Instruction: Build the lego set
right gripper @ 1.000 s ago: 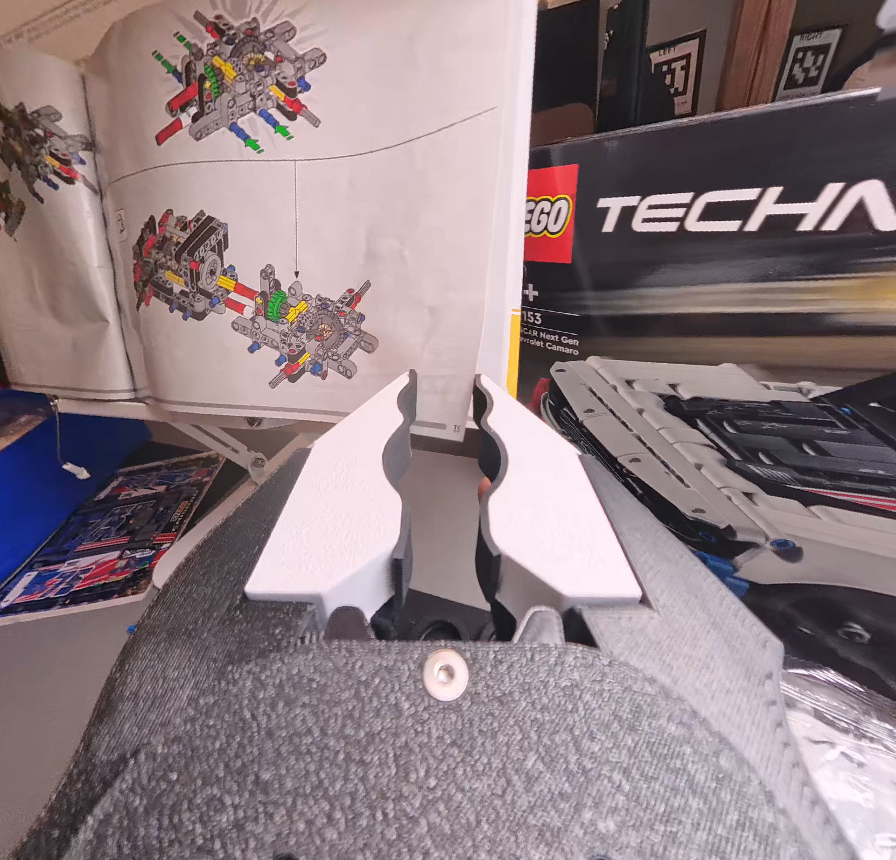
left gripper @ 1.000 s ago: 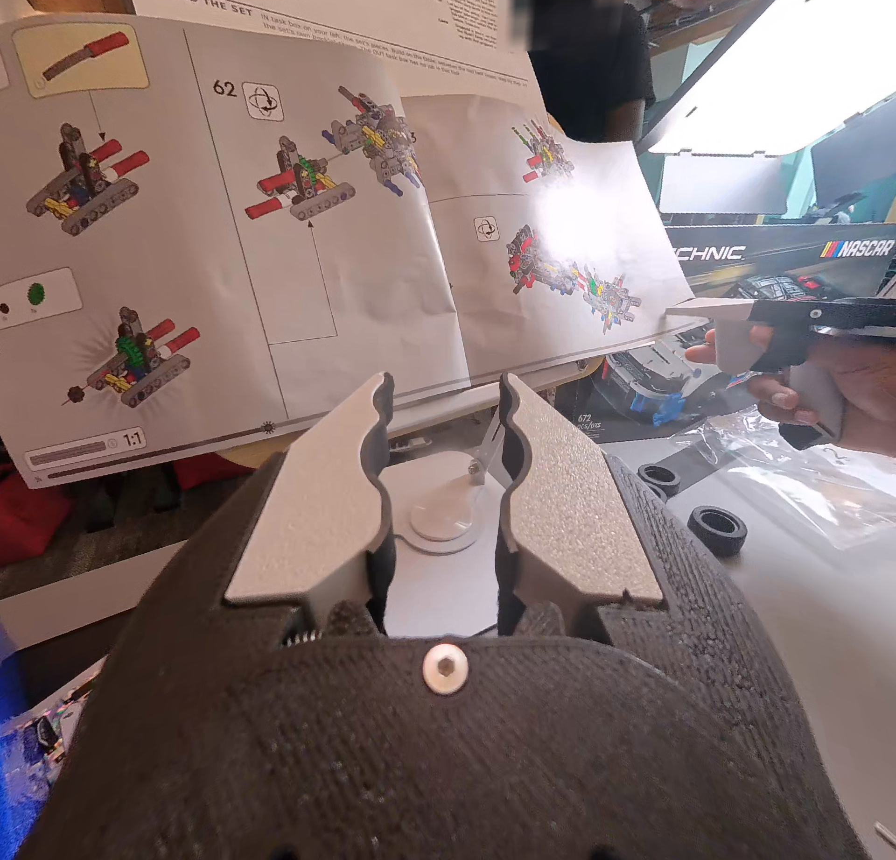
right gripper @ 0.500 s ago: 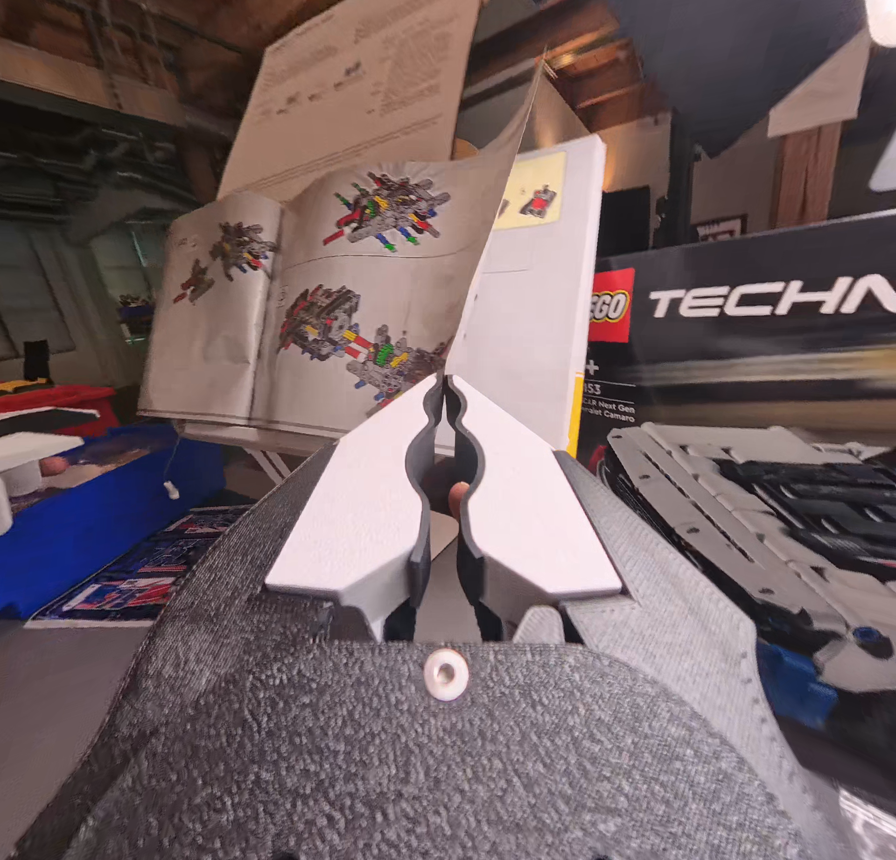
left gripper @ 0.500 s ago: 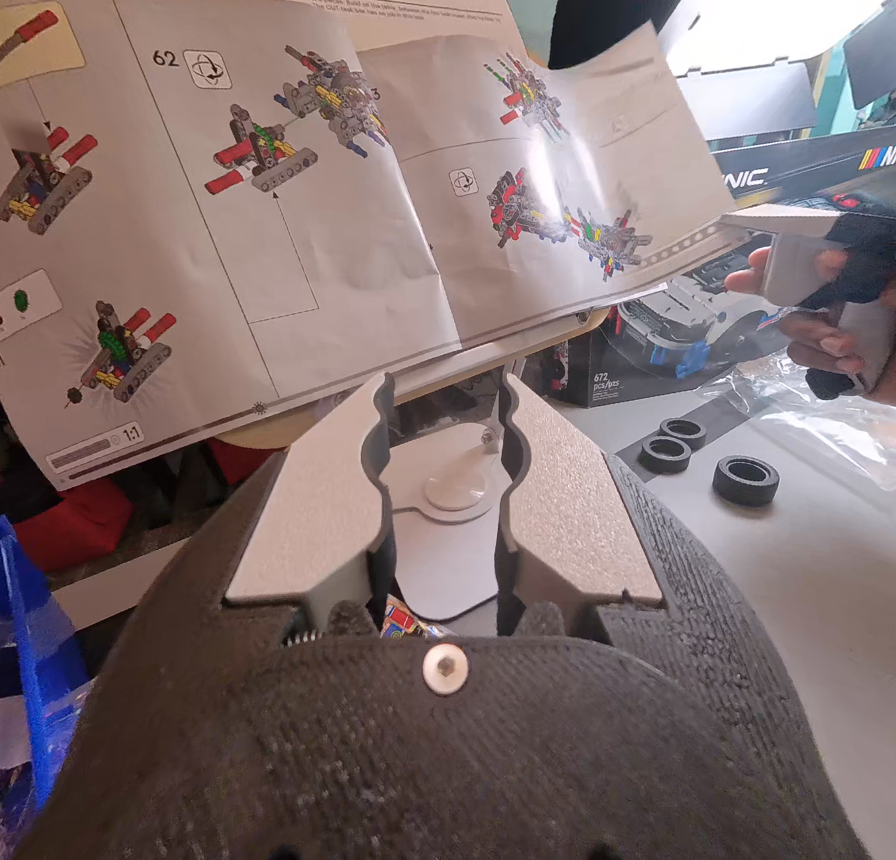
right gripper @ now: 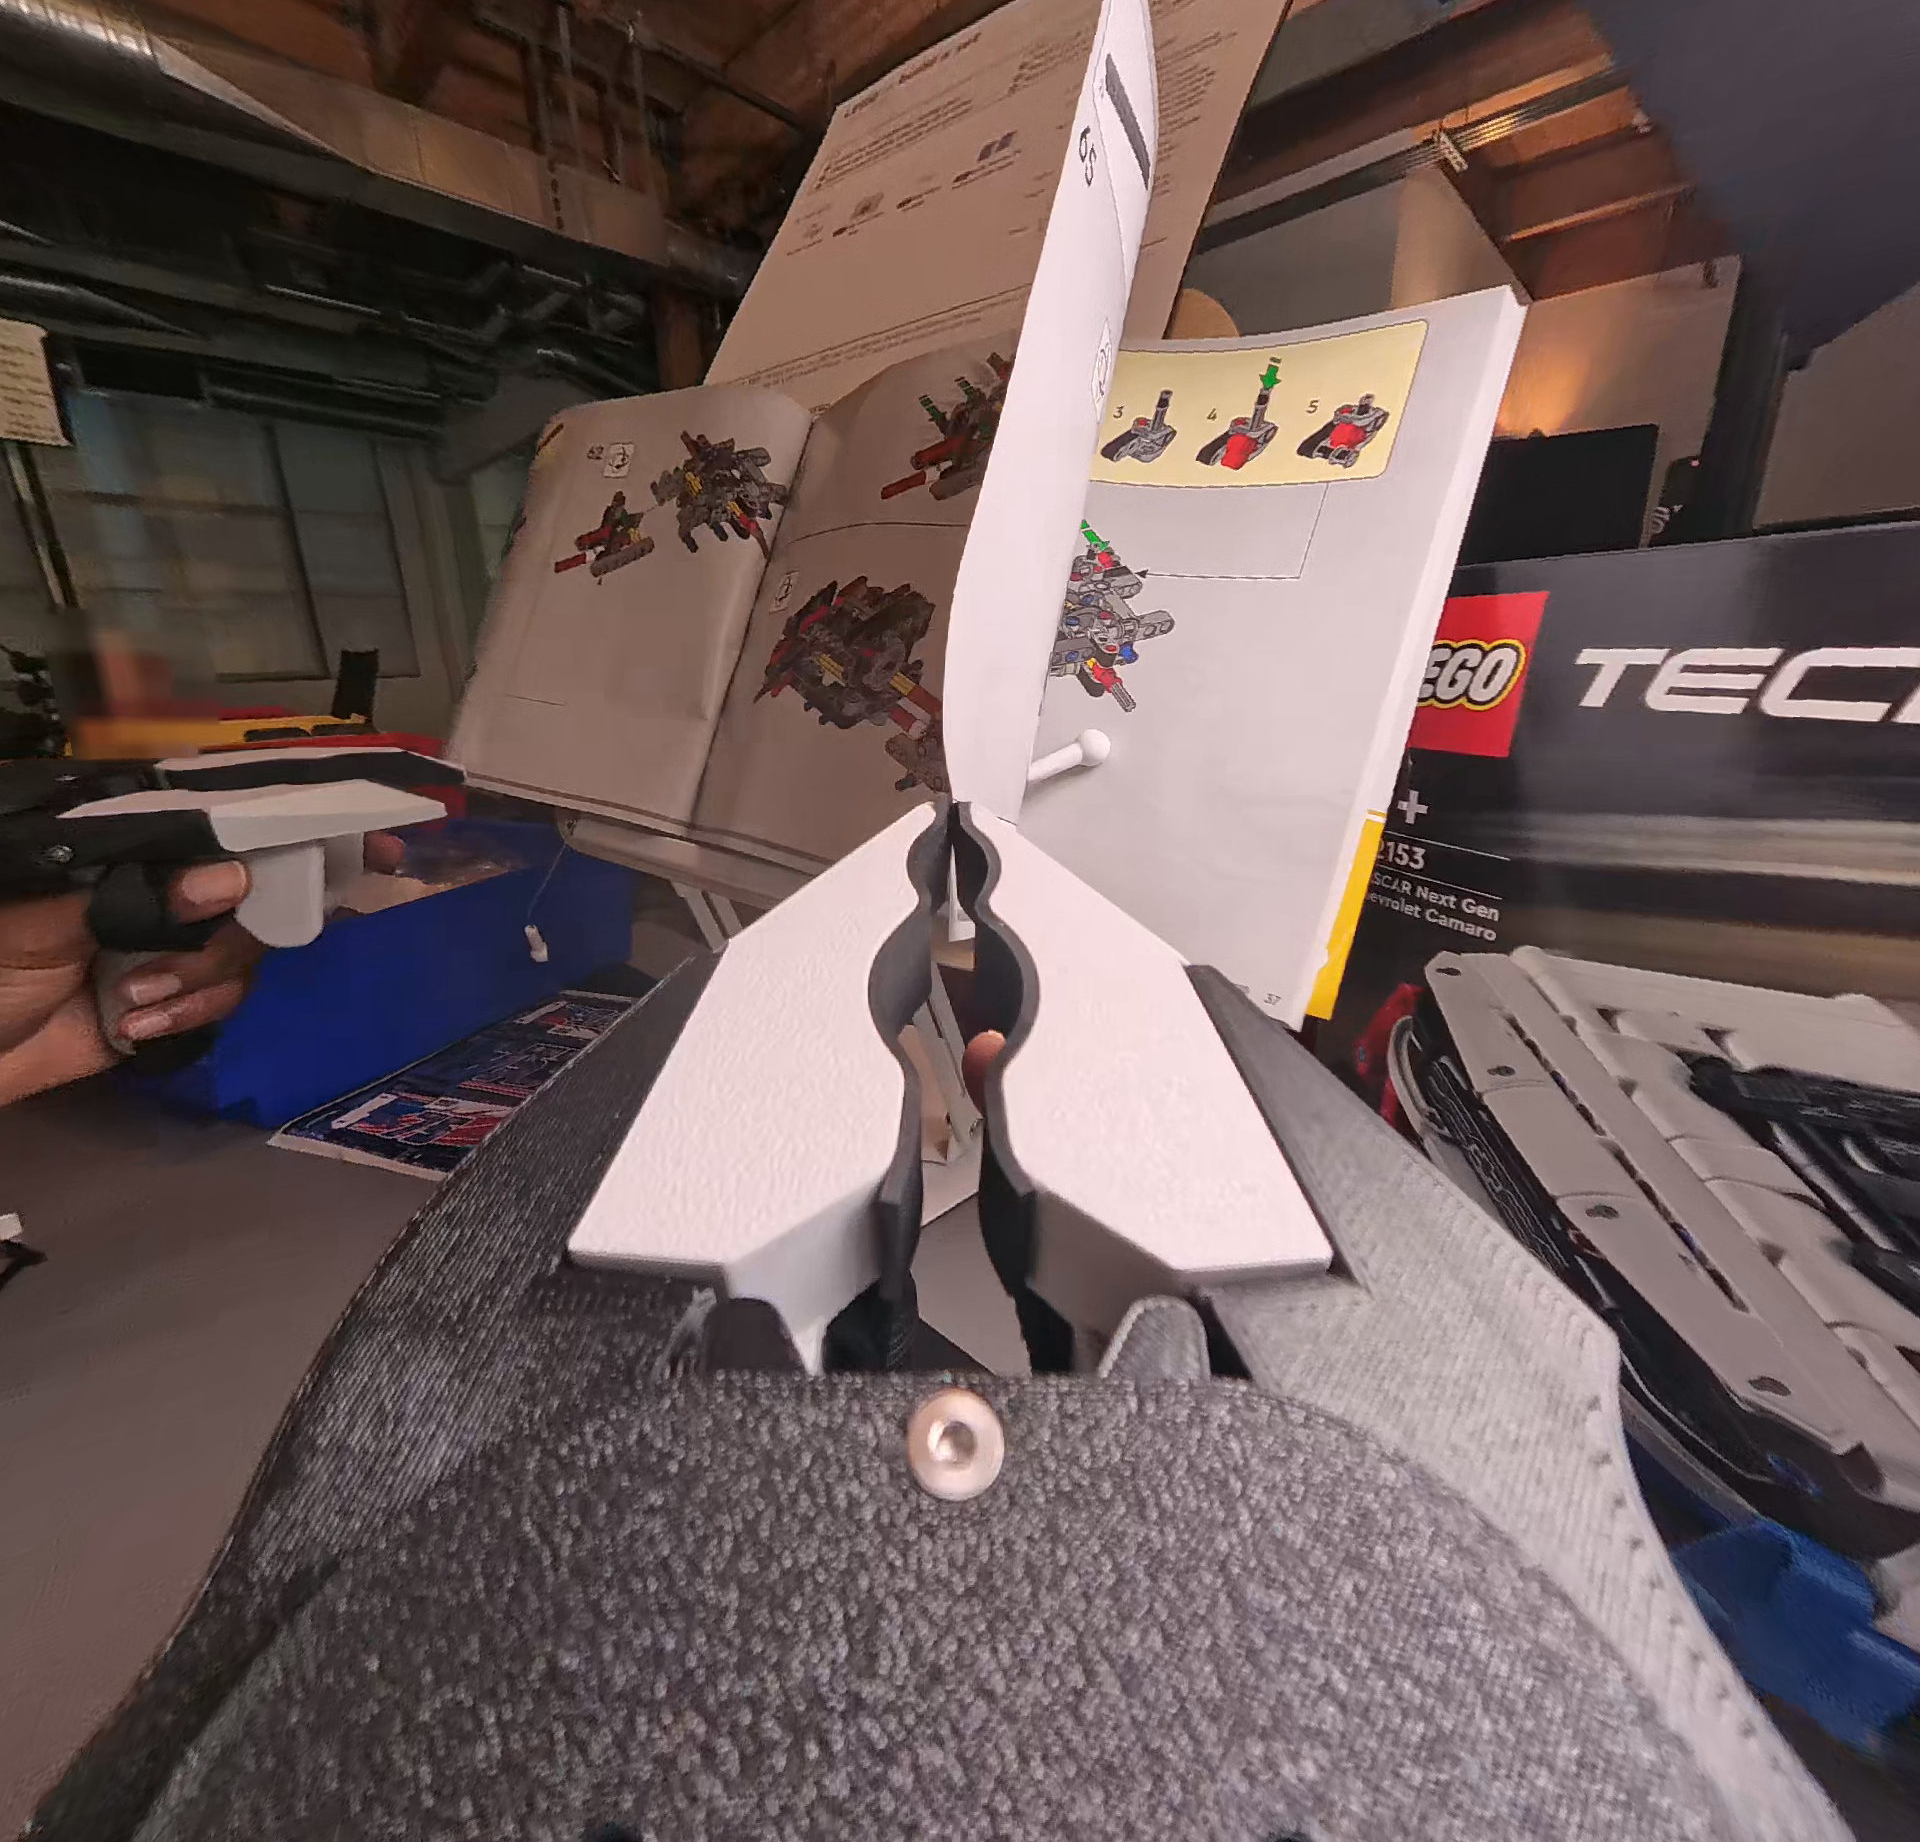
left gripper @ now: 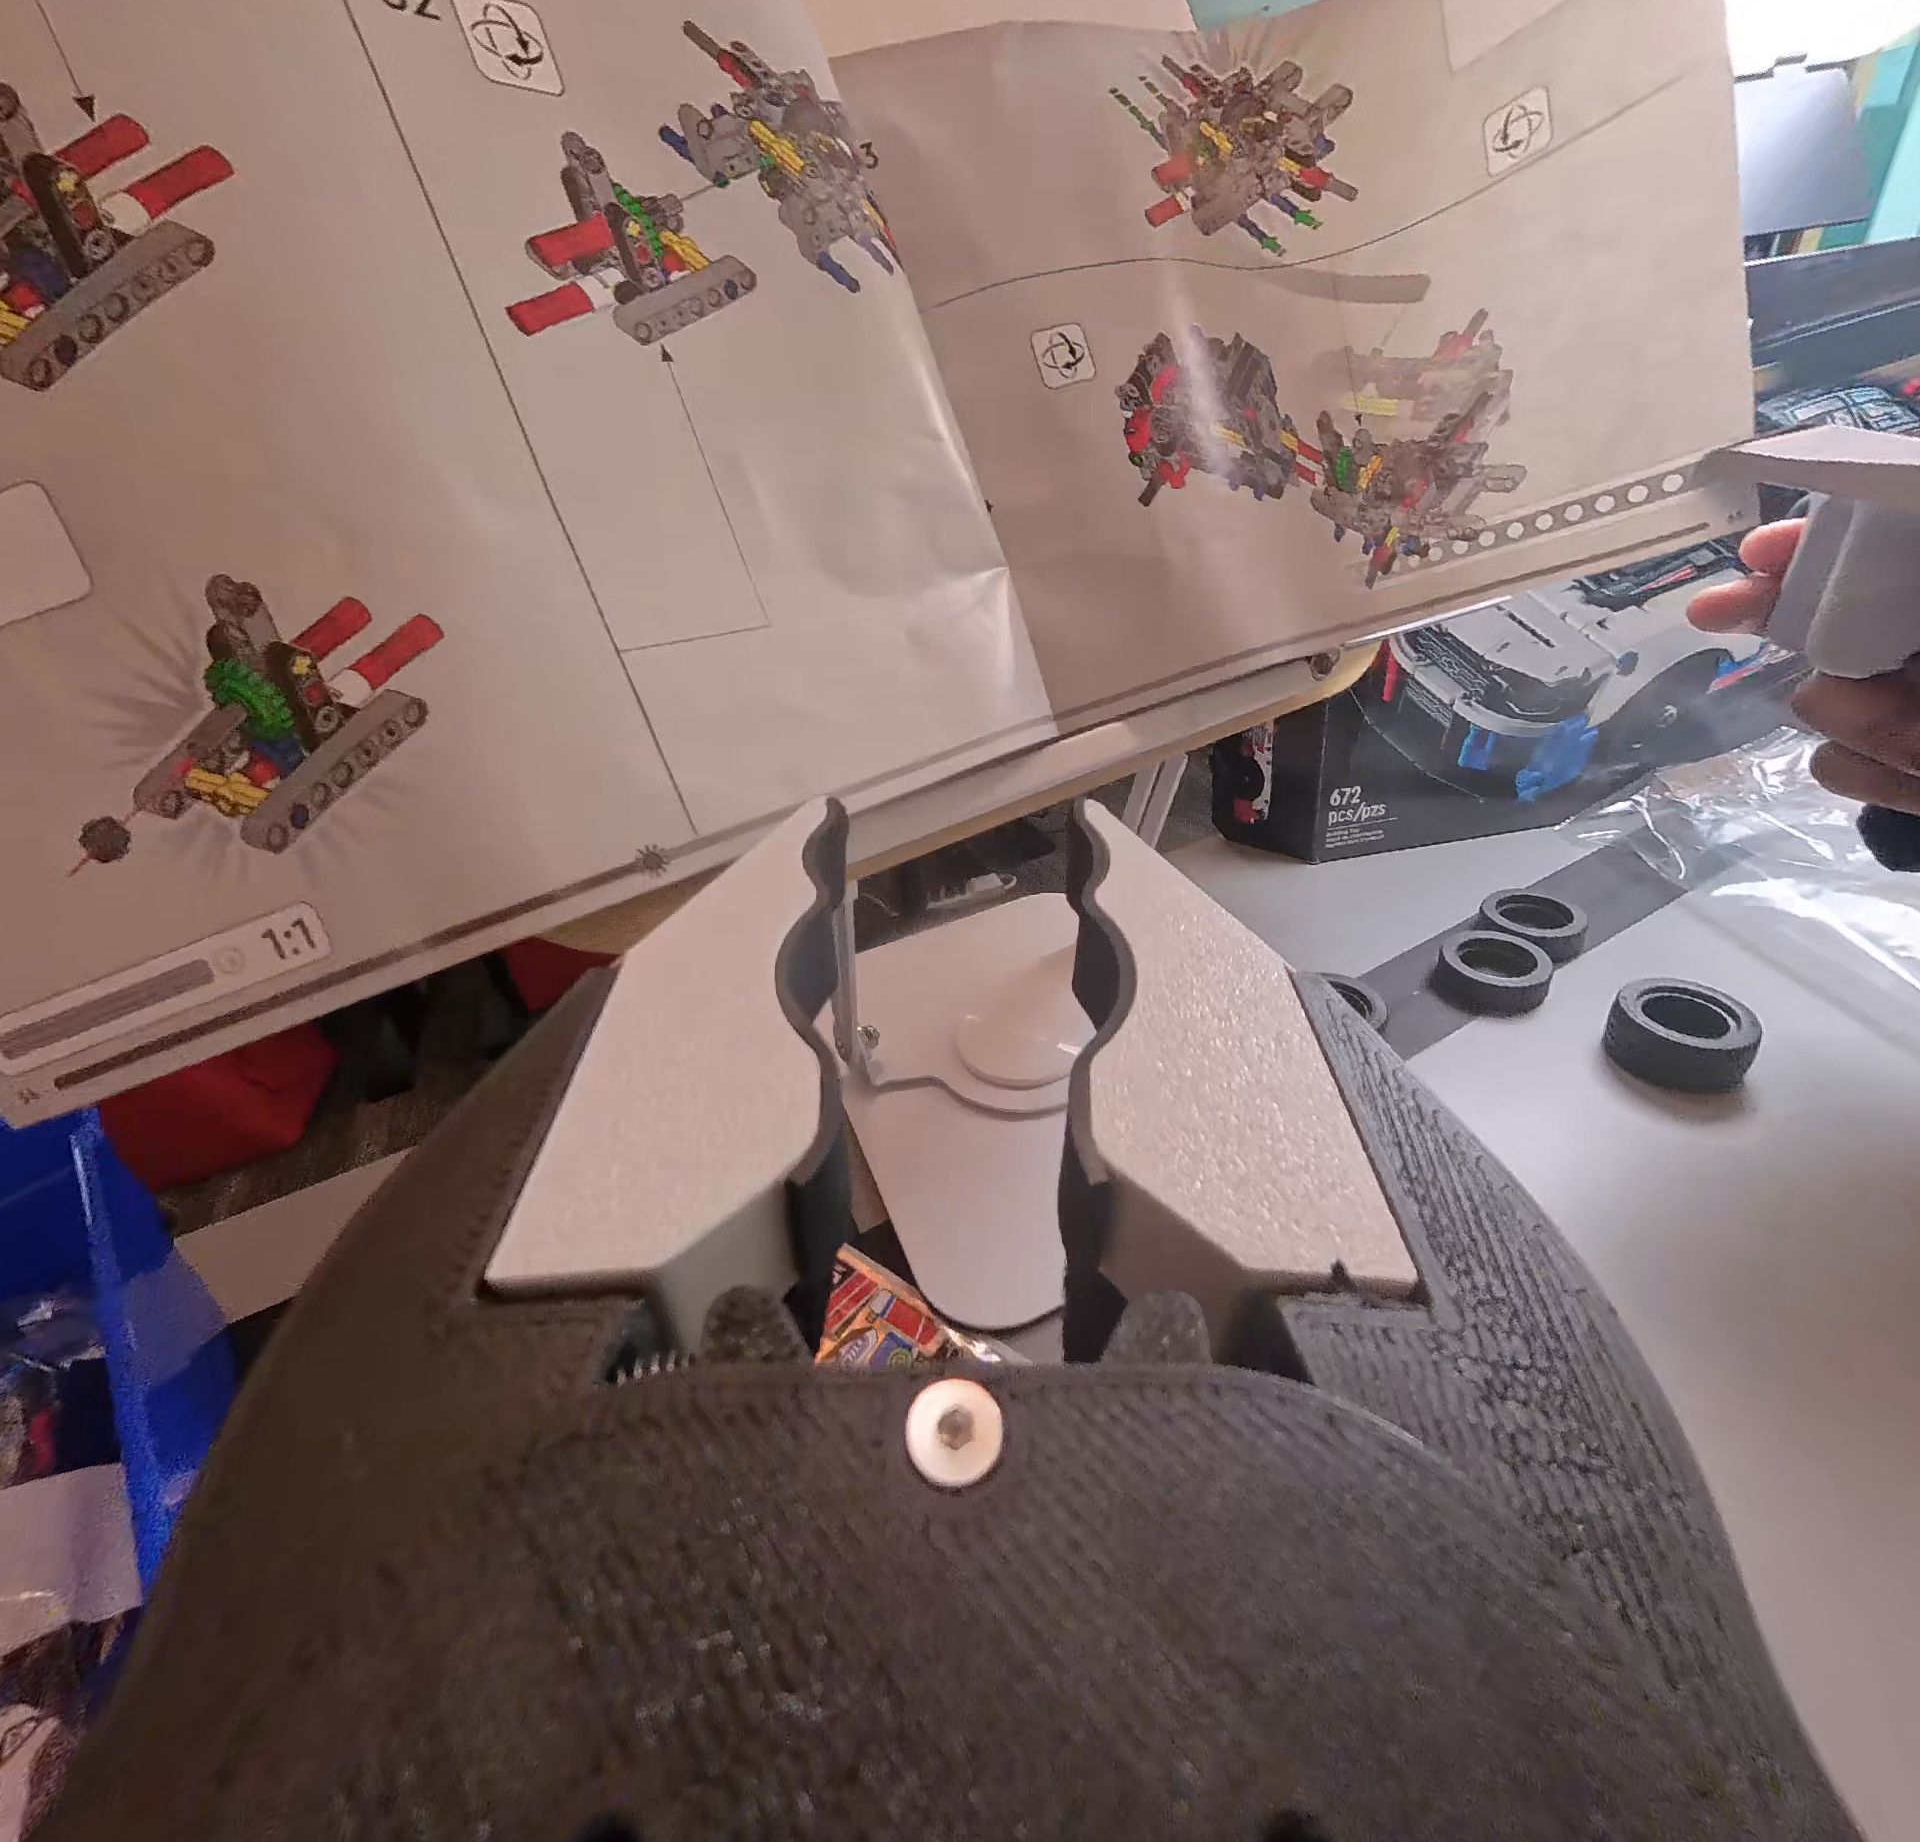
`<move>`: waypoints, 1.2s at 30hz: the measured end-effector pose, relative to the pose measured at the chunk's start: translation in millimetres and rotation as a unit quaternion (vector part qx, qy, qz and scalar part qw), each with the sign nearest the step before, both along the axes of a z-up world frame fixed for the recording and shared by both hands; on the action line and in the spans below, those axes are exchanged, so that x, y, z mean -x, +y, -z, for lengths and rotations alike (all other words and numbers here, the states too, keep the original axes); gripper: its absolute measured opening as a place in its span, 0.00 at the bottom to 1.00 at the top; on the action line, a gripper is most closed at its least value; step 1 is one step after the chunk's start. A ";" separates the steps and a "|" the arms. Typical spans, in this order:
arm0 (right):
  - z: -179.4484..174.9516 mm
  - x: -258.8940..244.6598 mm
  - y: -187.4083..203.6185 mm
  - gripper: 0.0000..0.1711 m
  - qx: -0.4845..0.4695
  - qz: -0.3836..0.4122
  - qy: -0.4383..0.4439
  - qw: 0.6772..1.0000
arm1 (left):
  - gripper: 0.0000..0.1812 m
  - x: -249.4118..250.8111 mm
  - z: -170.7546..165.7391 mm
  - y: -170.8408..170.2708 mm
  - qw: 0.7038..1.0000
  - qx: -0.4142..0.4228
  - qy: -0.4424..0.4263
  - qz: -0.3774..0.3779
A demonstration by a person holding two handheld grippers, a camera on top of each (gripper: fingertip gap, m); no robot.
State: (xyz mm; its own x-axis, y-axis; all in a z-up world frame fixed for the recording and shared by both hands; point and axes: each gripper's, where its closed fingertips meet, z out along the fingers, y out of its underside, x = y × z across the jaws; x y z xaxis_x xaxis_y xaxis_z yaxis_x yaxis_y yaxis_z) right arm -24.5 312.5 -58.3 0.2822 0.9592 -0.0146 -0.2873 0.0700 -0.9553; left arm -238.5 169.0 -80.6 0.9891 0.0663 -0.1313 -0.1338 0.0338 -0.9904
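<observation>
The open instruction booklet [left gripper: 520, 442] rests on a white stand [left gripper: 966, 1117]. My left gripper [left gripper: 956, 857] is open and empty, just below the booklet's lower edge. My right gripper [right gripper: 951, 826] is shut on the lower corner of the right-hand page [right gripper: 1049, 442], which stands lifted edge-on off the booklet [right gripper: 644, 597]. In the left wrist view that page [left gripper: 1351, 286] curls up, with the right gripper [left gripper: 1745, 467] at its corner. The left gripper [right gripper: 312, 816] also shows at the left of the right wrist view.
Three loose black tyres [left gripper: 1683, 1034] lie on the white table at right, by a clear plastic bag [left gripper: 1766, 857]. The black set box [right gripper: 1662, 701] stands behind the booklet. A blue bin [right gripper: 416, 940] and a sticker sheet [right gripper: 468, 1086] lie at left. Spacing between my two grippers at the tips: around 25 cm.
My right gripper has shut on the page's lower corner and lifted it up off the booklet towards the left. My left gripper has stayed open and shifted a little nearer the booklet.
</observation>
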 end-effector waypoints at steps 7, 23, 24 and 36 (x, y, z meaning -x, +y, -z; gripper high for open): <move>8.4 -0.5 13.3 0.00 0.023 0.023 -0.016 0.999 | 0.18 39.6 -2.3 25.8 0.999 0.012 -0.025 -0.045; 25.6 -0.6 44.3 0.00 0.098 0.100 -0.051 0.989 | 0.19 45.4 -5.2 33.7 0.999 0.009 -0.018 -0.050; 25.7 -0.8 45.9 0.00 0.102 0.107 -0.052 0.988 | 0.19 45.1 -5.6 33.3 0.999 0.009 -0.016 -0.050; 20.0 -7.8 52.9 0.00 0.097 0.136 -0.039 0.985 | 0.19 48.6 6.3 37.3 0.998 0.028 -0.010 -0.057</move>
State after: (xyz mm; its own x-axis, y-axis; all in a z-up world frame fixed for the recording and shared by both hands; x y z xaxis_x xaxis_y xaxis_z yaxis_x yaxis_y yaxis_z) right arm -16.7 365.4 -78.2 0.5362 0.8293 -0.1576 -0.2078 -0.0514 -0.9768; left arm -287.1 206.3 -86.9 0.9781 0.1710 -0.1188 -0.1143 -0.0363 -0.9928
